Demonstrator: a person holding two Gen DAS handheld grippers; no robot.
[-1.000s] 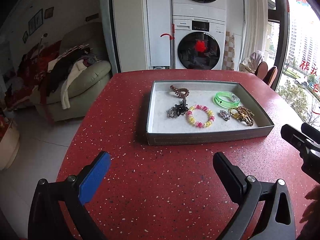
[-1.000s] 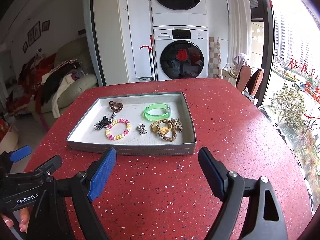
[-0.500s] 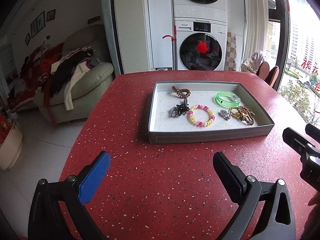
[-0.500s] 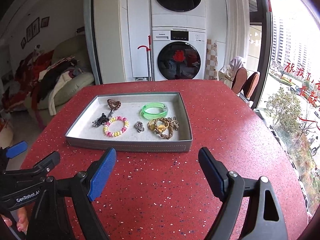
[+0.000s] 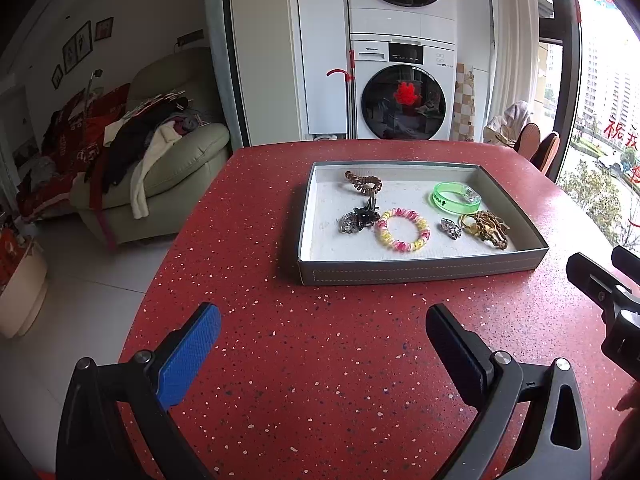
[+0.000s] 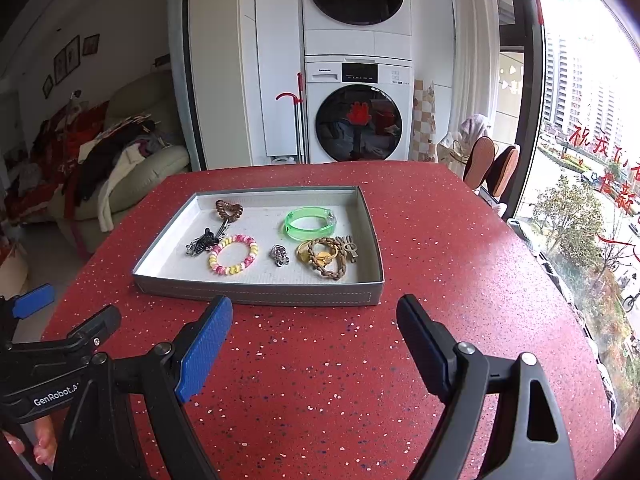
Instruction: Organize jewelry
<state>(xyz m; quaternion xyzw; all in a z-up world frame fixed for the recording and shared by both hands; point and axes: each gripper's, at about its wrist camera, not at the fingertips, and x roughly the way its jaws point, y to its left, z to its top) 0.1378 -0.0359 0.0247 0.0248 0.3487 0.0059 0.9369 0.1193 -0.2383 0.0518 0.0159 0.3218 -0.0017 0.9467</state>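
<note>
Left gripper point(image 5: 322, 324) hangs wide open at the bottom of the frame over the red table point(image 5: 320, 380); the grey tray point(image 5: 420, 272) of jewelry sits centre-right, green bangle point(image 5: 456, 197) upper right inside.

A lived-in home: beyond the fingers, past the red speckled bench point(image 5: 280, 360), stand a stacked washer and dryer point(image 6: 358, 112), a cream sofa point(image 5: 168, 168) heaped with clothes, framed pictures point(image 5: 82, 46), and a high-rise window point(image 6: 580, 120).

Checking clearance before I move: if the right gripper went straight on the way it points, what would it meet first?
Probably bare red table. The open right gripper tilts downward, short of the grey tray; depth is uncertain.
</note>
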